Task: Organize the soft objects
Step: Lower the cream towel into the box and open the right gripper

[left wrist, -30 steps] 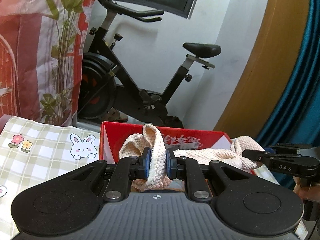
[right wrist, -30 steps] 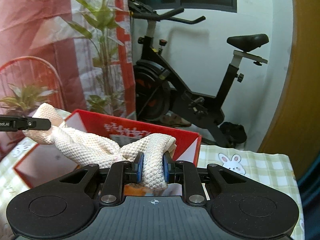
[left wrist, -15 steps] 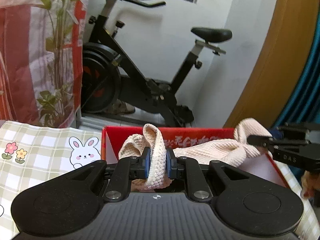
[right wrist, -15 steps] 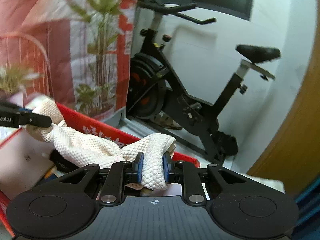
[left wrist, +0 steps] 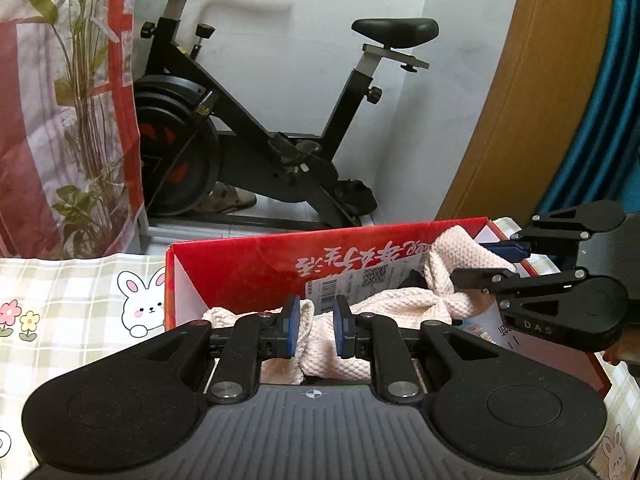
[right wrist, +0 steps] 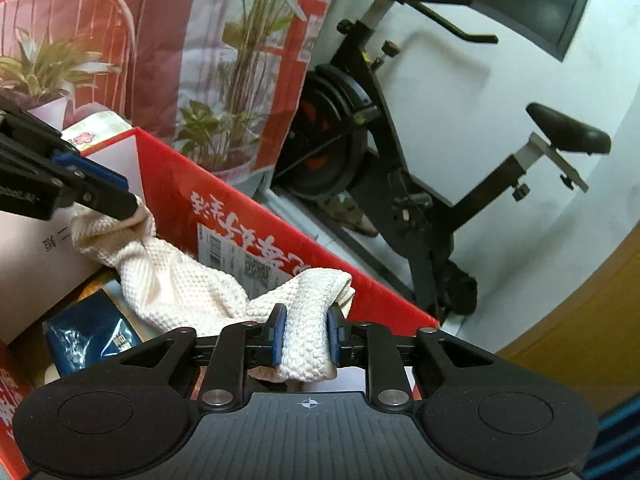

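A cream knitted towel (left wrist: 392, 304) stretches between my two grippers, sagging into an open red cardboard box (left wrist: 248, 264). My left gripper (left wrist: 316, 328) has its jaws opening. The towel's end lies slack between the blue pads, with a gap on the right side. In the left wrist view, my right gripper (left wrist: 466, 260) comes in from the right at the towel's other end. In the right wrist view, the right gripper (right wrist: 306, 332) also has opening jaws, and its pads still touch the thick fold of towel (right wrist: 180, 276) that fills them. The left gripper (right wrist: 130, 200) reaches in at the far left.
The red box (right wrist: 172, 196) holds a blue packet (right wrist: 84, 336) and other items under the towel. It stands on a checked tablecloth (left wrist: 80, 312) with bunny prints. Behind are a black exercise bike (left wrist: 256, 152), a red plant-print curtain (left wrist: 60, 120) and a wooden door frame (left wrist: 500, 120).
Both grippers came down toward the box with the towel, and the right view rolled. The left jaws parted and the towel loop that stood above them slumped. The right jaws widened slightly.
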A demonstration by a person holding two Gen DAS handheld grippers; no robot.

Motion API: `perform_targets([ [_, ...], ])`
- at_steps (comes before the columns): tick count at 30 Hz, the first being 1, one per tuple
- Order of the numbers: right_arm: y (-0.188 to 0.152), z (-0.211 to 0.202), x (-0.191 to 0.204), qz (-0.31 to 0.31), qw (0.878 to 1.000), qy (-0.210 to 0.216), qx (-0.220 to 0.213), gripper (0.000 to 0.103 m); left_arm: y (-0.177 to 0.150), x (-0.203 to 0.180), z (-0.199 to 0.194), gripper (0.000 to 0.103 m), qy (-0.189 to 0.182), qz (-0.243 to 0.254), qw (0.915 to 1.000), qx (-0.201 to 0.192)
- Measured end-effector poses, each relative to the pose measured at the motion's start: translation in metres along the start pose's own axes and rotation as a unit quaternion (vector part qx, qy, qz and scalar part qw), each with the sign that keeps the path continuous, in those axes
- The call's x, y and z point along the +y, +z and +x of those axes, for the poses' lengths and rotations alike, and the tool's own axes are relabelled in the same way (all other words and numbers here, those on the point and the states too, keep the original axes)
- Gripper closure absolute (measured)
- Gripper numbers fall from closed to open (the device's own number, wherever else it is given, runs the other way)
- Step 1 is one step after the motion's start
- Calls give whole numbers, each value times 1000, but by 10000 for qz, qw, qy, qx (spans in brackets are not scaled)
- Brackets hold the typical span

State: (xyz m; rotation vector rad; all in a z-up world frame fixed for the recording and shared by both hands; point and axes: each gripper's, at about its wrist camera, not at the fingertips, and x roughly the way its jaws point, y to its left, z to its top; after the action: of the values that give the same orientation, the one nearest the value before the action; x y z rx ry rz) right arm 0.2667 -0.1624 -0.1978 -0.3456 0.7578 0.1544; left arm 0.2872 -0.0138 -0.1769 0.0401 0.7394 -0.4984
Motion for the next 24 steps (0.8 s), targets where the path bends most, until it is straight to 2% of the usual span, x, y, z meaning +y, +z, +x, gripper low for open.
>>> perform_targets([
  [1, -1, 0, -2, 57, 10000, -19, 10, 74, 0, 1, -2, 68, 7, -22, 10000, -25],
  [2, -2, -1, -4, 124, 9999, -31, 10, 67, 1, 0, -3, 55, 21, -36, 10000, -51],
  [4, -5, -5, -9, 262, 9997, -15, -4, 57, 3, -1, -7, 47, 38, -59, 9999, -109],
  [6, -7, -13, -13, 450, 9989, 71, -74, 45, 3, -3, -10, 43, 41, -83, 9999, -112],
  [9, -10, -24, -18, 689, 9973, 200, -136, 35, 2, -8, -18, 25, 66, -77, 9999, -135],
  [11, -12, -33, -21, 824, 9962, 230, -149, 26, 1, -11, -25, 9, 85, -96, 9998, -162],
  [12, -13, -36, -22, 908, 9954, 249, -155, 17, 0, -11, -29, 7, 108, -120, 9997, -175],
  [15, -18, -51, -27, 1237, 9915, 316, -237, 1, -3, -14, -38, 3, 160, -173, 9996, -129],
  [20, -29, -73, -31, 1666, 9847, 409, -303, 0, -12, -15, -55, 0, 286, -276, 9992, -64],
  [24, -37, -88, -27, 1739, 9833, 406, -345, 0, -19, -18, -70, 0, 384, -235, 9990, -72],
])
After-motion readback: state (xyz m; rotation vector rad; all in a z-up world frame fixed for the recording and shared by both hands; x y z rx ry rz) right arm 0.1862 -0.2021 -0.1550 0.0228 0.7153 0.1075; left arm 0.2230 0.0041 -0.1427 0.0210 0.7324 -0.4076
